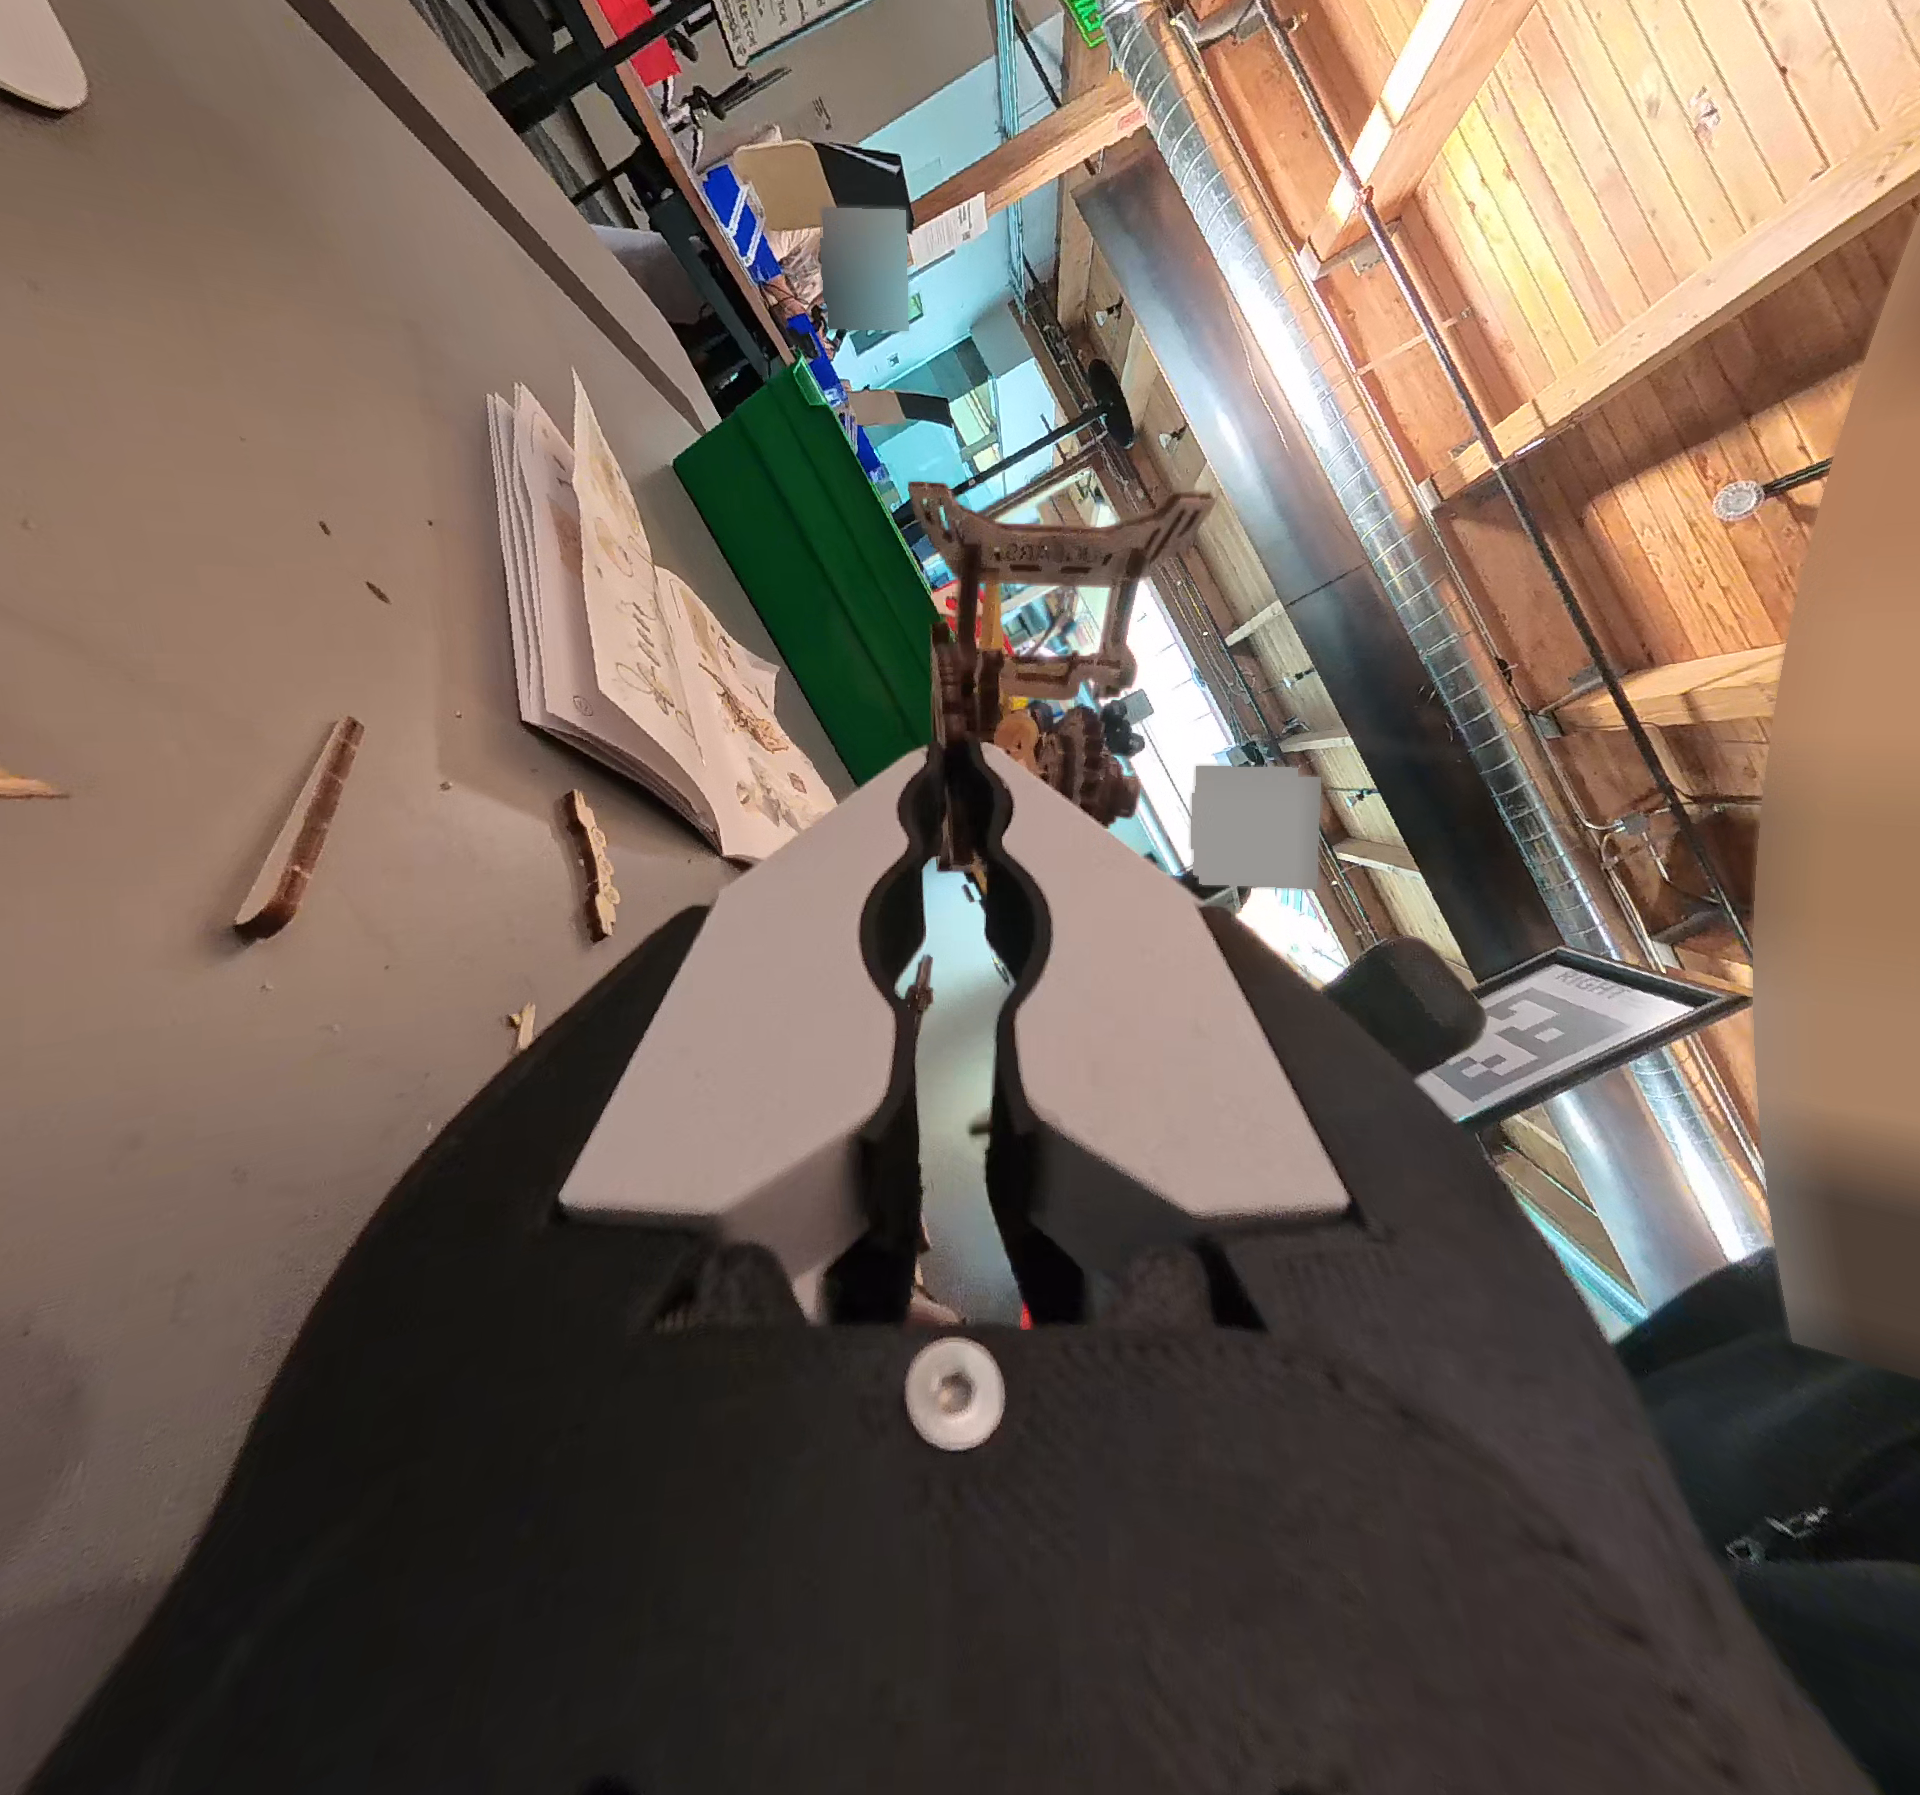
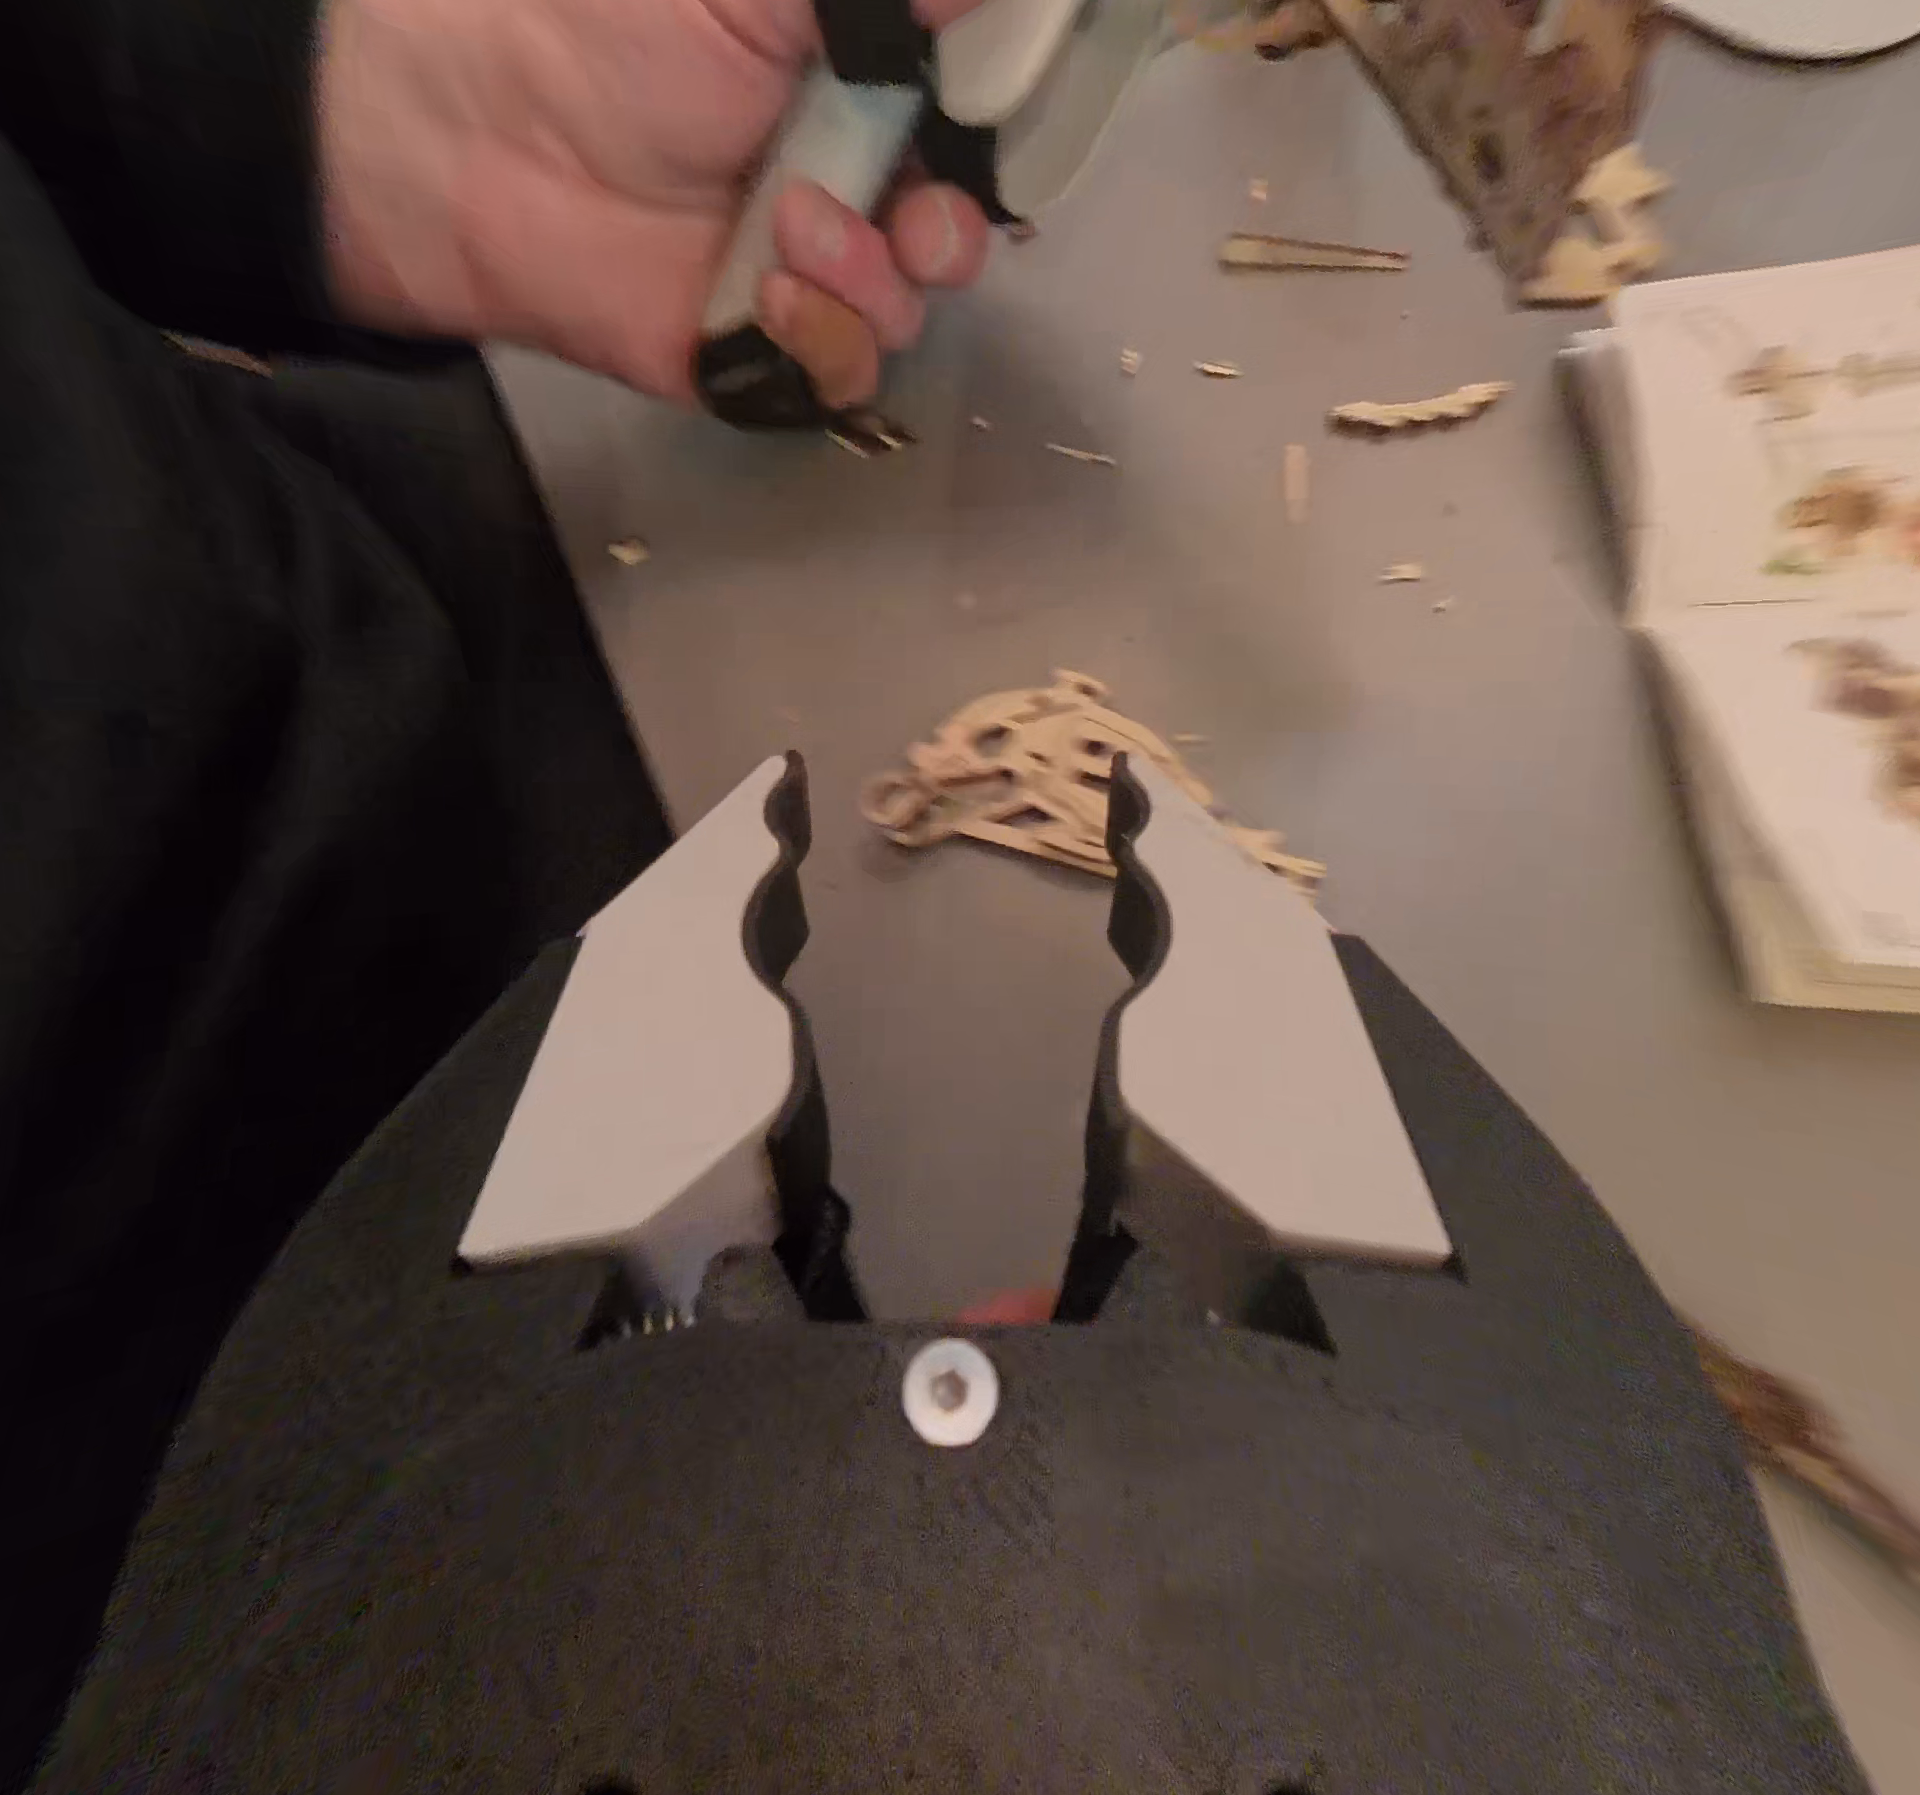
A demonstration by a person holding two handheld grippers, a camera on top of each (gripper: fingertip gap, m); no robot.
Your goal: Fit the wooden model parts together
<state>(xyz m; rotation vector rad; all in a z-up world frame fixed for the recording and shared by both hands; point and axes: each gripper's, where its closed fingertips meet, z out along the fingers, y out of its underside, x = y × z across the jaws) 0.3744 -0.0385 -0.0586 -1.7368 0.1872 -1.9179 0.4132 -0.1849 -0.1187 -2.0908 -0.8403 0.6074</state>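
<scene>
My left gripper (image 1: pixel 961 769) is shut on a brown wooden model assembly (image 1: pixel 1023 623) and holds it up in the air, tilted well off the grey table (image 1: pixel 260 395). The same assembly shows blurred at the top right of the right wrist view (image 2: pixel 1486 83), with a person's hand (image 2: pixel 582 156) gripping the left gripper's handle. My right gripper (image 2: pixel 956 779) is open and empty, low over the table. A pale flat wooden part (image 2: pixel 1029 779) lies on the table just beyond its fingertips.
An open instruction booklet (image 1: pixel 644 644) lies on the table; it also shows in the right wrist view (image 2: pixel 1787 623). Loose wooden pieces (image 1: pixel 301 831) and small offcuts (image 2: pixel 1413 410) are scattered about. A green bin (image 1: pixel 810 561) stands past the booklet. A dark sleeve (image 2: pixel 208 706) fills the left.
</scene>
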